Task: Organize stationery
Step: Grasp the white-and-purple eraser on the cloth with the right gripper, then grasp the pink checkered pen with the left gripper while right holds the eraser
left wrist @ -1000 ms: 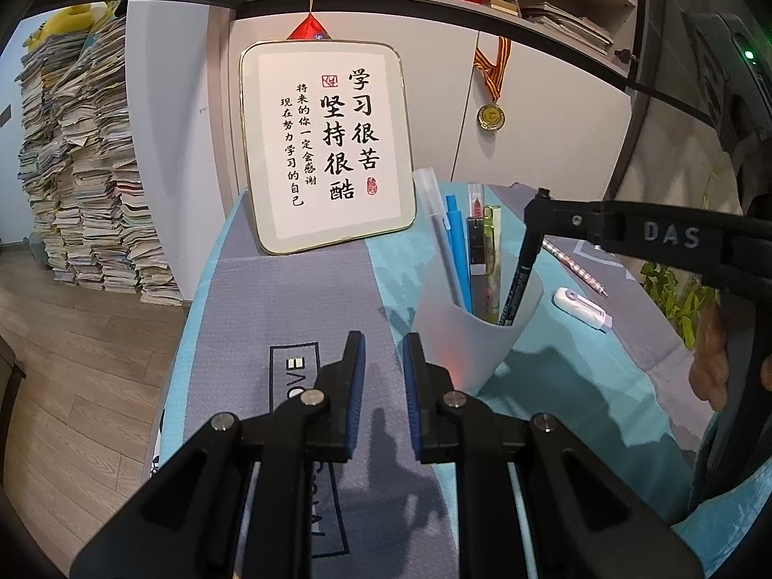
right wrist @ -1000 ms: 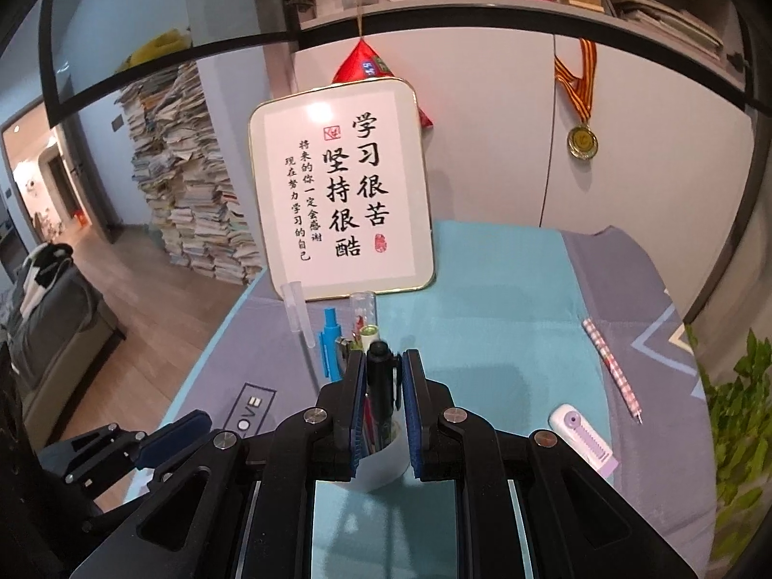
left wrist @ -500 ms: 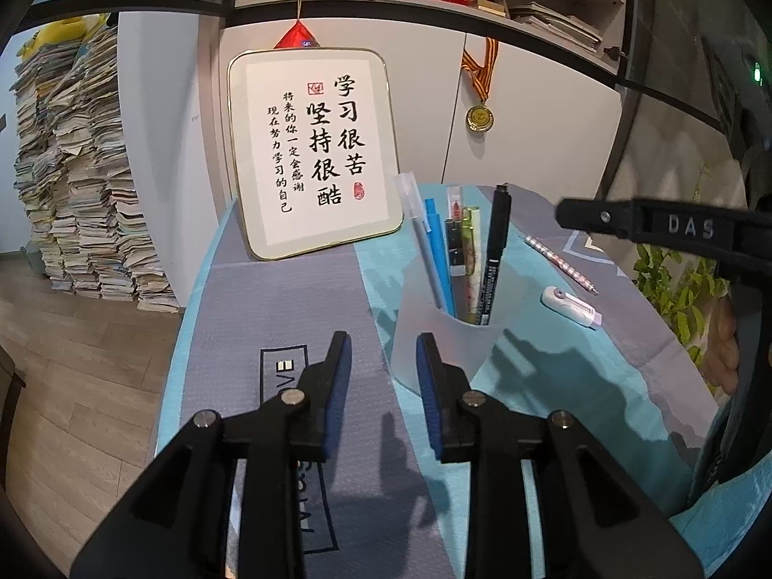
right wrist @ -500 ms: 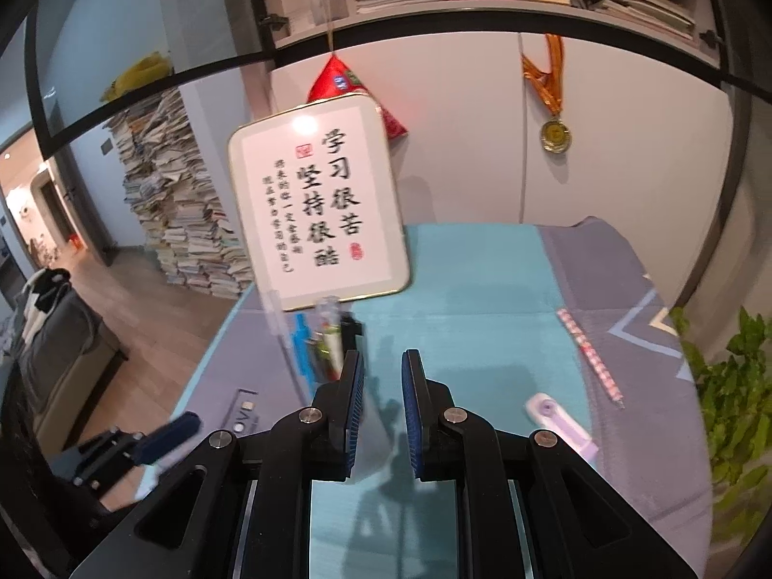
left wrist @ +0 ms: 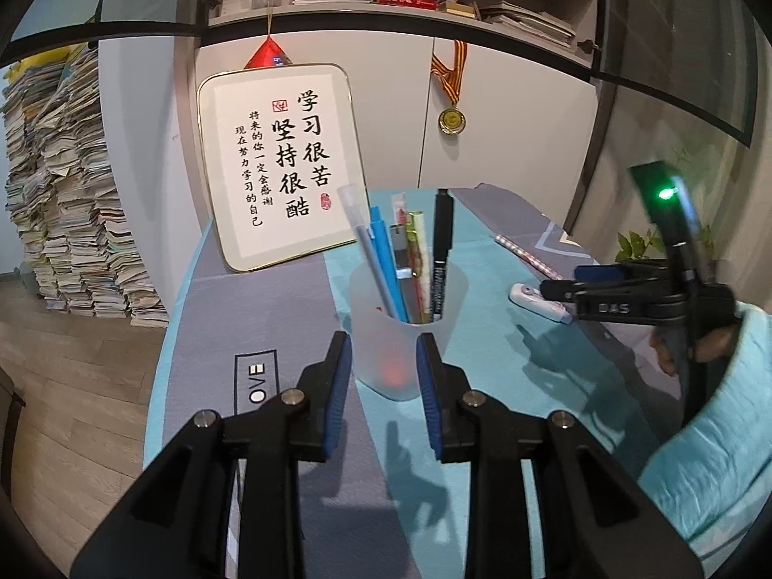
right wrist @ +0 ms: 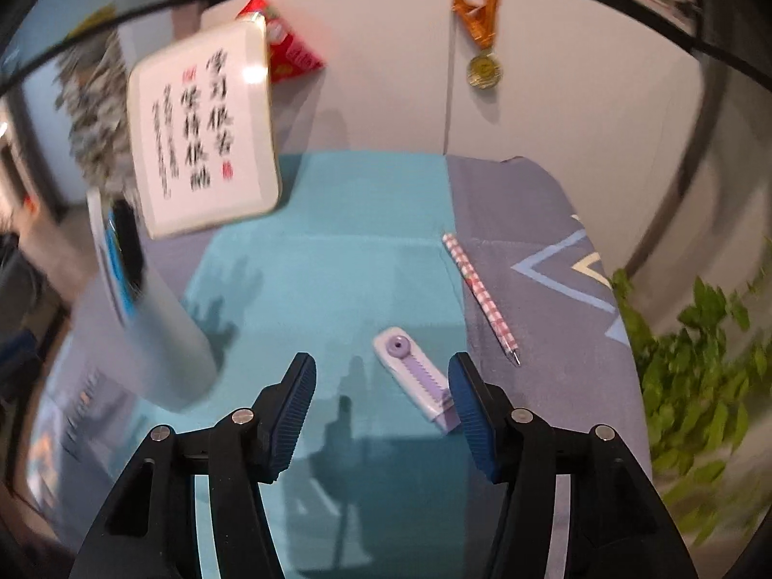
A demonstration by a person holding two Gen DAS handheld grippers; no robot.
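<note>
Nearest the lens, the right gripper [right wrist: 381, 403] was seen with its jaws just opened wide and nothing between them, poised above the small white-and-purple utility knife [right wrist: 416, 377] lying on the teal cloth [right wrist: 337, 260], the knife's near end just beside the right finger. The left gripper [left wrist: 383, 376] was set narrowly apart, empty, framing the base of the translucent pen cup [left wrist: 407, 333] without pressing it. In the cup, the black marker [left wrist: 441, 251] was already stood among the blue pens [left wrist: 383, 260]. Farther off, the checked pencil [right wrist: 480, 292] was left loose on the grey cloth. The step in hand was judged to be the pickup of the knife; a lowering and centring over its body would be required before closing.
</note>
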